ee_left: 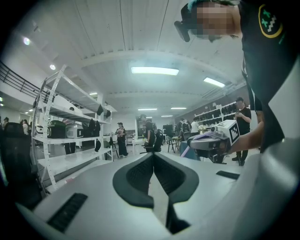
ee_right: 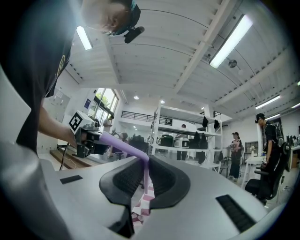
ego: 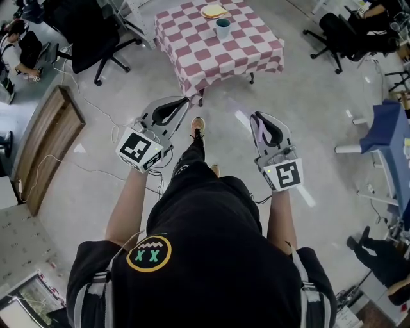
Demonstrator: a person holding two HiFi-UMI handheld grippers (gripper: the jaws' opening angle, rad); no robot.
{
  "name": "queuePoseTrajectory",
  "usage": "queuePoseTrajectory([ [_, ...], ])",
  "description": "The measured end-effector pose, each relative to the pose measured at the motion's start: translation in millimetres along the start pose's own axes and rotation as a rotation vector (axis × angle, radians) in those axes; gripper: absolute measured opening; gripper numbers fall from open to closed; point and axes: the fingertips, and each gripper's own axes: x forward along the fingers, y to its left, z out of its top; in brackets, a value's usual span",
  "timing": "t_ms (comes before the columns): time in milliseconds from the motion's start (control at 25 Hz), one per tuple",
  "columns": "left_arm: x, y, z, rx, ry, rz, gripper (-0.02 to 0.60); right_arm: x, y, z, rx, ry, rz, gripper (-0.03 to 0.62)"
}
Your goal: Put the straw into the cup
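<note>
A teal cup [ego: 222,27] stands on a table [ego: 256,51] with a pink-and-white checked cloth, far ahead on the floor. My right gripper [ee_right: 145,161] is shut on a purple bendy straw [ee_right: 119,143], whose long part sticks out to the left past the jaws. In the head view the right gripper [ego: 255,117] is held at waist height and the straw [ego: 232,106] shows faintly. My left gripper [ego: 188,100] points level beside it, jaws shut with nothing between them. In the left gripper view the left gripper [ee_left: 153,154] points into the room.
A plate [ego: 213,11] with something yellow lies behind the cup. Black office chairs [ego: 96,38] stand left of the table, another chair [ego: 339,35] to its right. A wooden board [ego: 48,144] lies on the floor at left. A blue table [ego: 391,138] is at right. White shelves [ee_left: 65,136] and people fill the room.
</note>
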Motion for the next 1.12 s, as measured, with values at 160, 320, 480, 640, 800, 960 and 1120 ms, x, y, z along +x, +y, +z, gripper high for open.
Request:
queuePoseTrajectory([
  [160,6.6,12.0,-5.1,-0.002,-0.003,-0.002,0.02,11.3,-5.8,-5.2,-0.002,0.007,-0.006,0.057],
  [320,16.6,26.2,-9.8,-0.007,-0.003,-0.006,0.02,28.2,-13.9,-1.2,0.018,-0.019,-0.015,0.057],
  [480,29.3,43.4,-16.0,-0.014,0.002,-0.006,0.02,43.3,-26.2,-13.4,0.006,0.004,-0.013,0.057],
  [640,45.8,70.0,-22.0,-0.028,0.007,-0.003,0.02,71.6,-42.5,-17.5,0.014,0.008,-0.012,0.057],
  [800,65.4,96.9,-25.7,-0.042,0.014,-0.009,0.02,100.3,-61.4,-20.5,0.02,0.016,-0.011,0.057],
  [960,80.7,105.9,-29.2,-0.047,0.012,-0.013,0.02,108.2,-73.4,-26.7,0.022,0.024,-0.016,0.057],
  [1120,102.6,134.6,-32.7,-0.057,0.012,-0.021,0.02,139.0,-92.4,-22.9,0.058,0.015,-0.026,0.057],
])
